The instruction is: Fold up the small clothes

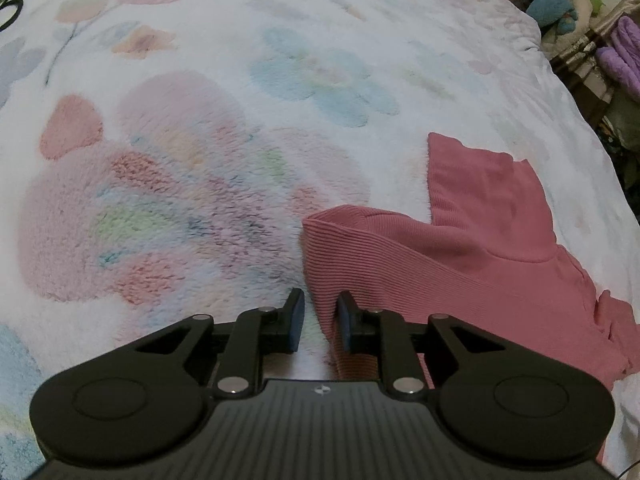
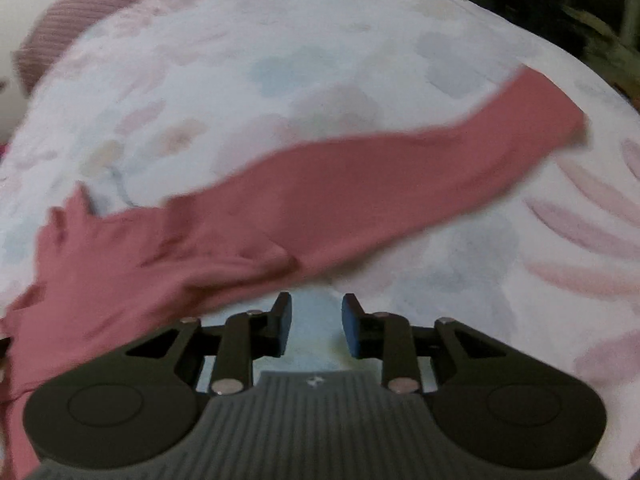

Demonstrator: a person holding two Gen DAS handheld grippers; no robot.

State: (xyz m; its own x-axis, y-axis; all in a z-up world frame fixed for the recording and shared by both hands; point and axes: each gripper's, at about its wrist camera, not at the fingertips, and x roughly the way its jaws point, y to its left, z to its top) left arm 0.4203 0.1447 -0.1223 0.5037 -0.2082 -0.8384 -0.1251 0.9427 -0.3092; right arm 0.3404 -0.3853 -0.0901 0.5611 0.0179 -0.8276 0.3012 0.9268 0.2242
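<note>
A fleecy floral blanket (image 1: 248,92) covered the whole surface beneath both tools, white with pink and blue flower prints. At its far right edge, well beyond the left gripper, sat a heap of soft toys (image 1: 560,4) and some purple fabric (image 1: 624,56).

The pink ribbed garment (image 1: 460,248) lay on the blanket ahead and to the right of the left gripper (image 1: 320,322). A folded edge of it ran down into the gap between the fingers and lay against the right-hand pad; the left-hand pad stood clear of the cloth with blanket showing beside it, so the jaws were parted narrowly and did not pinch the fabric.

In the right wrist view the picture was blurred. One long pink sleeve (image 2: 400,176) stretched across the blanket ahead of the right gripper (image 2: 316,324), from upper right to lower left, where the bunched body of the garment spread past the left-hand finger. The right gripper was parted, with only pale blanket between its blue pads (image 2: 352,328), just short of the cloth.
</note>
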